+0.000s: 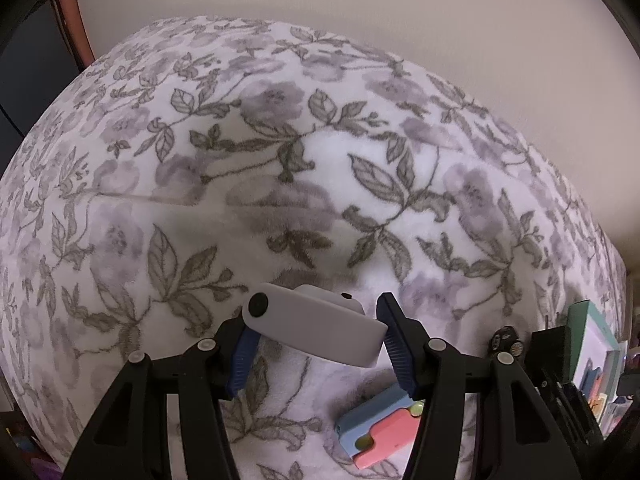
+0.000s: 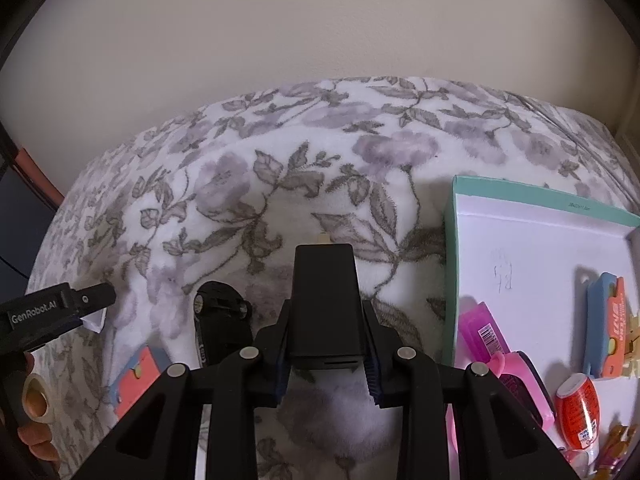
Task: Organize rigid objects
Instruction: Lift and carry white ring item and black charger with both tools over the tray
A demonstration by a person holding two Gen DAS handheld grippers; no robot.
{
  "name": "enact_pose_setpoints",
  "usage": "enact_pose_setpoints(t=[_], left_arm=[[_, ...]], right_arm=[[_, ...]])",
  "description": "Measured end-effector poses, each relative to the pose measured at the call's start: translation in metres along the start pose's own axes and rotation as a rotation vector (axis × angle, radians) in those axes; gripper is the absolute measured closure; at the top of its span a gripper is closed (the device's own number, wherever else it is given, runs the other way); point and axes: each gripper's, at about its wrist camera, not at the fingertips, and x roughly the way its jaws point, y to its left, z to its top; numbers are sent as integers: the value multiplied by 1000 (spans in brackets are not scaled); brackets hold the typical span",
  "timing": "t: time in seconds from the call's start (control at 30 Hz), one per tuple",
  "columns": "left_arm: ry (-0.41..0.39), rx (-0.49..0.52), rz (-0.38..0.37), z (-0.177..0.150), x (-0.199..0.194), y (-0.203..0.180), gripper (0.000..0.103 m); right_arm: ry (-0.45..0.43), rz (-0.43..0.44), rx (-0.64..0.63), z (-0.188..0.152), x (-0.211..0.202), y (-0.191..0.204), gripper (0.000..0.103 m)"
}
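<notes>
Partly hidden behind the right gripper (image 2: 327, 356), a black clip (image 2: 216, 312).

Both views are dim and soft, lit evenly from above. Fisheye bending curves the floral blanket (image 1: 280, 184) and darkens the corners. Soft shadows pool on the fabric just ahead of the fingers. Fine detail smears slightly; nothing glares.

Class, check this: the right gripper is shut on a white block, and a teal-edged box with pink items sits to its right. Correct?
Not quite. The block held by the right gripper is black, as the right wrist view shows. The teal-edged box with pink items does sit to its right.
</notes>
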Motion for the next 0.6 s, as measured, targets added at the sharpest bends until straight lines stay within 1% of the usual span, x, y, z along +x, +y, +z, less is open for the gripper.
enact_pose_setpoints(t=[0.13,0.37,0.5,0.6], left_arm=[[-27,-9,-24,5,-14,-1,44],[-102,-3,-48,14,-48,-7,44],[-135,5,-64,15,-65,-12,44],[-155,16,-82,14,-78,-19,44]], right_arm=[[-39,16,10,7,-16,-2,72],[-134,38,39,22,-60,-11,72],[-173,25,38,29,-84,-19,72],[-189,-8,27,31,-94,-25,72]])
